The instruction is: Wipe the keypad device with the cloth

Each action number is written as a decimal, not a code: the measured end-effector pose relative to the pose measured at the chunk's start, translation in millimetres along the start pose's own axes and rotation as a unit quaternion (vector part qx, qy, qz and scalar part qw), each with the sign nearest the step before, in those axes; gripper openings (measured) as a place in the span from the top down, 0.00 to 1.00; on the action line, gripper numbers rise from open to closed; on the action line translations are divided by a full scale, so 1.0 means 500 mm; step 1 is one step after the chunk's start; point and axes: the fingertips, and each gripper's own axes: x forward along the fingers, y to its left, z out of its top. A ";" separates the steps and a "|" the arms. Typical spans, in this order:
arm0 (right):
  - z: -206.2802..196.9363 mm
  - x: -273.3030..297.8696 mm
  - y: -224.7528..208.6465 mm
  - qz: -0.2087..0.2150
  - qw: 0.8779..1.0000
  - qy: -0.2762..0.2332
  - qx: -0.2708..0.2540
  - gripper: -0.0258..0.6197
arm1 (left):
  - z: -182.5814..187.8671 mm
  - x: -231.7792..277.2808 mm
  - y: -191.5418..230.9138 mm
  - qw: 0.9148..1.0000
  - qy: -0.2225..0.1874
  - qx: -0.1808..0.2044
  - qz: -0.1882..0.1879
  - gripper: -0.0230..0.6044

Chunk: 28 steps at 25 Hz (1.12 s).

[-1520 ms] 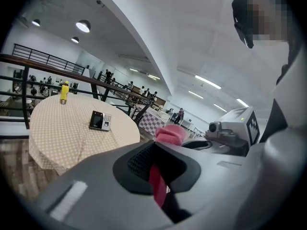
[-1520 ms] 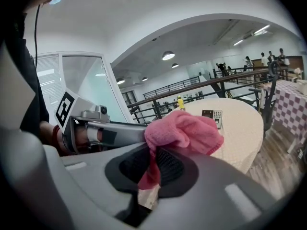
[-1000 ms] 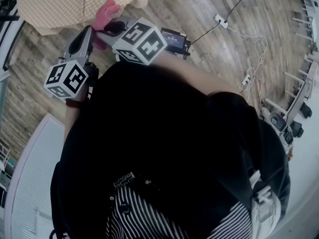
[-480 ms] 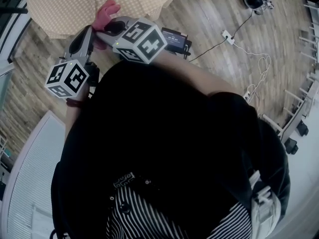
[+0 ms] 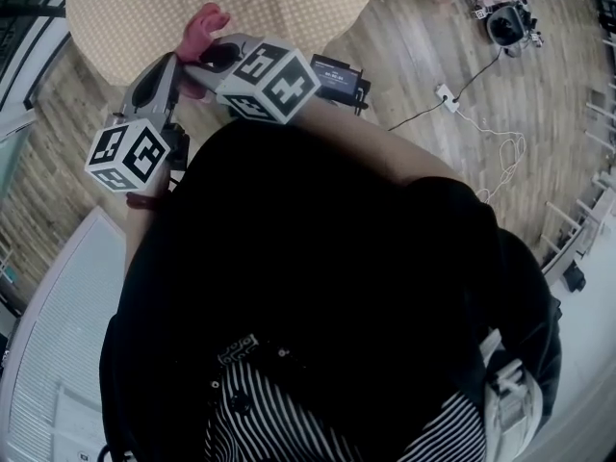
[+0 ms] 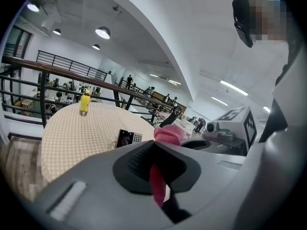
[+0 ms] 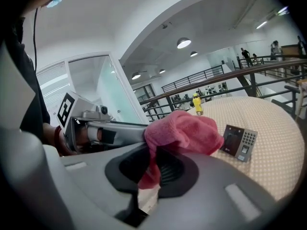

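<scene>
Wiping unstarted: left gripper [image 6: 156, 169] and right gripper [image 7: 151, 169] both pinch the cloth [image 7: 184, 131]; keypad [image 7: 240, 143] lies untouched on the table [image 7: 280, 128], ahead of their jaws.

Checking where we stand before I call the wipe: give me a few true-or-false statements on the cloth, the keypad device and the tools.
1. The pink cloth is clamped by both the left tool and the right tool. True.
2. The cloth is pressed on the keypad device. False: the device lies apart from it, with the cloth held up off the table.
3. The keypad device lies on the dotted round table. True.
4. The yellow item stands on the floor. False: it stands on the table.
</scene>
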 end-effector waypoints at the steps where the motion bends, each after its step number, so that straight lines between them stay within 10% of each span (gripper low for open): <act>1: 0.008 0.001 -0.013 0.004 1.000 0.000 0.000 0.89 | 0.009 0.012 0.003 1.000 -0.001 -0.001 0.003 0.96; 28: 0.044 0.062 -0.200 0.066 0.997 0.023 0.034 0.90 | 0.053 0.188 0.074 0.998 0.027 -0.032 0.050 0.96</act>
